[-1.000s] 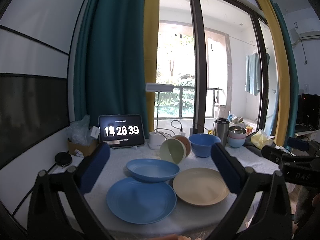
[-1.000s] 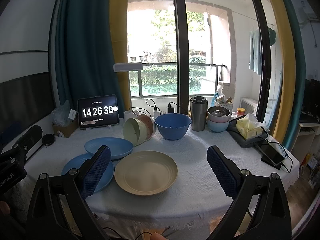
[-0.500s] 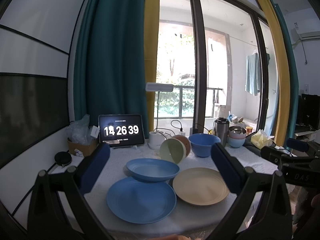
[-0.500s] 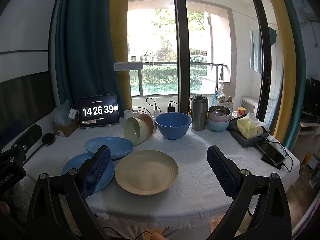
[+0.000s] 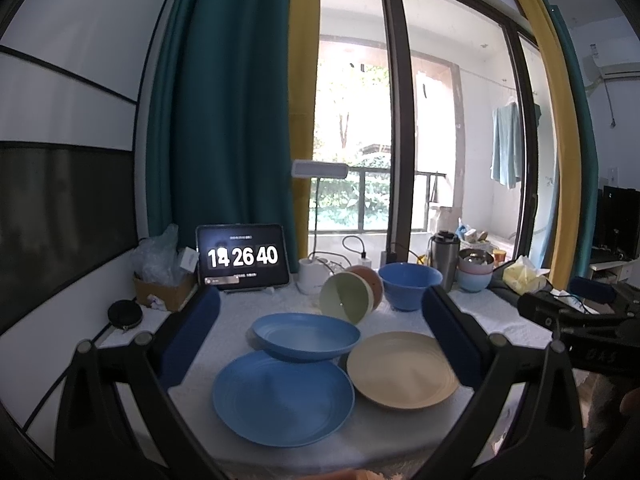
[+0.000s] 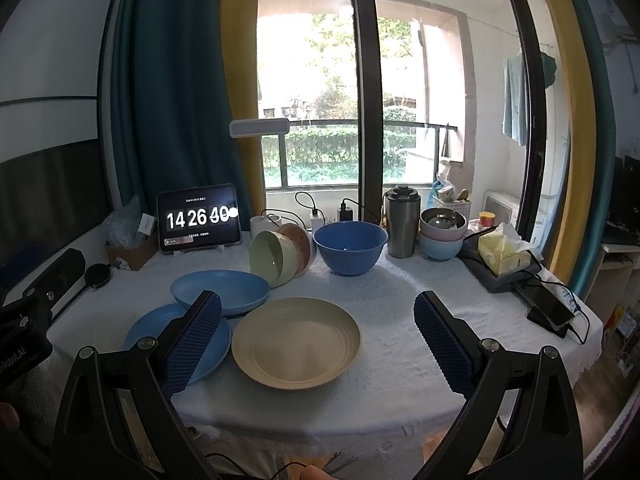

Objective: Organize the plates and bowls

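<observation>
Both claws — left gripper [image 5: 320,320] and right gripper [image 6: 318,326] — stand agape, empty, above the blue plate [image 5: 283,397] and beige plate [image 6: 296,342]

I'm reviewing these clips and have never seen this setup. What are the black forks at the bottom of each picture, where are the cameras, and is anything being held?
There is no robot here: a person holds a two-finger gripper in each hand, and a fisheye camera on each looks forward along its fingers. The black forks are those fingers. One picture is from the left gripper, the other from the right gripper. Both are open and hold nothing.

On the white tablecloth lie a flat blue plate, a deeper blue dish whose edge overlaps it, and a beige plate. Behind them, a green bowl lies tipped on its side, nested with an orange bowl, beside an upright blue bowl. A tablet clock stands at the back.
</observation>
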A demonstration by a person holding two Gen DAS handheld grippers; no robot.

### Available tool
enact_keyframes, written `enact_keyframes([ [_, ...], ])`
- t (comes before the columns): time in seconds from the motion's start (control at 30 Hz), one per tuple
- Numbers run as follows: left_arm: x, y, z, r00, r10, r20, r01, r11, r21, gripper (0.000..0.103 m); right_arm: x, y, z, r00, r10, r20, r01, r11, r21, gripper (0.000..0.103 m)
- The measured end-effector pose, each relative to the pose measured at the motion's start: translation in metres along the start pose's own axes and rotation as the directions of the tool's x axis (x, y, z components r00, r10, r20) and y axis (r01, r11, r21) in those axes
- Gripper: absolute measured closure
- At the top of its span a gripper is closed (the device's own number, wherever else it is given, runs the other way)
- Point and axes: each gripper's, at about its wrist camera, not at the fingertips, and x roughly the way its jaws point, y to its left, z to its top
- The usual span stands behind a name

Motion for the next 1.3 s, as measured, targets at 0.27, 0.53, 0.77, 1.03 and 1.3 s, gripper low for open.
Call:
enact_keyframes([
  [0.27, 0.02, 0.006, -0.008, 0.998, 0.026, -0.052, -0.027, 1.0, -0.014, 0.001, 0.025, 0.002, 0.005, 0.999, 0.011, -0.038, -0.011, 1.0, -0.011, 0.004],
  [0.53, 0.049, 0.019, -0.012, 0.992, 0.052, -0.114, -0.055, 0.998, -0.026, 0.001, 0.059, 0.009, 0.014, 0.996, 0.016, -0.084, -0.018, 0.999, -0.027, 0.004],
  [0.77, 0.074, 0.032, -0.014, 0.984, 0.067, -0.164, -0.074, 0.997, -0.032, 0.001, 0.088, 0.015, 0.02, 0.992, 0.02, -0.121, -0.025, 0.999, -0.036, 0.004],
  [1.03, 0.114, 0.05, -0.021, 0.97, 0.075, -0.232, -0.088, 0.995, -0.045, 0.001, 0.123, 0.023, 0.021, 0.983, 0.024, -0.18, -0.033, 0.998, -0.05, 0.004],
  [1.3, 0.155, 0.064, -0.032, 0.951, 0.09, -0.296, -0.107, 0.993, -0.045, 0.001, 0.168, 0.035, 0.02, 0.971, 0.045, -0.235, -0.061, 0.996, -0.061, 0.004],
])
